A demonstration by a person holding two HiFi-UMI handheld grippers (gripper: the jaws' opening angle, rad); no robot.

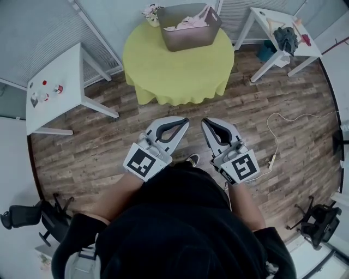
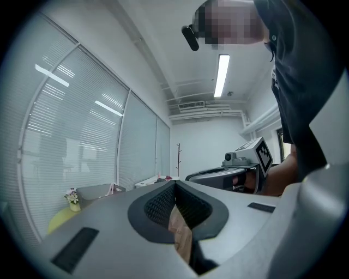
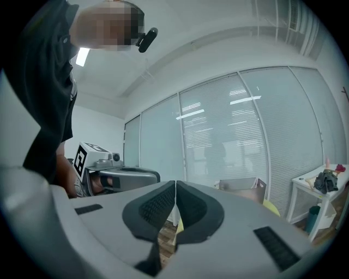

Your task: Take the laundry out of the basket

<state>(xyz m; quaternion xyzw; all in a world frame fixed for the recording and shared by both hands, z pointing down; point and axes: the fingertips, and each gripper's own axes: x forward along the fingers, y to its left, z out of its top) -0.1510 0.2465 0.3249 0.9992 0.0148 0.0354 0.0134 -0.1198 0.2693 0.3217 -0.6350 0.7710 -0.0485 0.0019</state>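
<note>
A grey laundry basket (image 1: pixel 189 27) stands on the far side of a round table with a yellow-green cloth (image 1: pixel 177 62). Pink and white laundry (image 1: pixel 188 23) lies inside it. Both grippers are held level over the wood floor, well short of the table, pointing toward it. My left gripper (image 1: pixel 183 121) is shut with nothing in it, and so is my right gripper (image 1: pixel 206 122). In the left gripper view the pads meet (image 2: pixel 174 185) and the basket (image 2: pixel 98 192) shows far off to the left. The right gripper view has closed jaws (image 3: pixel 175 185) with the basket (image 3: pixel 240 188) beyond them.
A small flower pot (image 1: pixel 151 13) sits beside the basket. A white side table (image 1: pixel 54 87) stands at the left. Another white table (image 1: pixel 278 27) at the right carries dark clothes (image 1: pixel 286 38). A white cable (image 1: pixel 278 136) lies on the floor. Office chairs (image 1: pixel 22 215) (image 1: pixel 319 223) stand behind.
</note>
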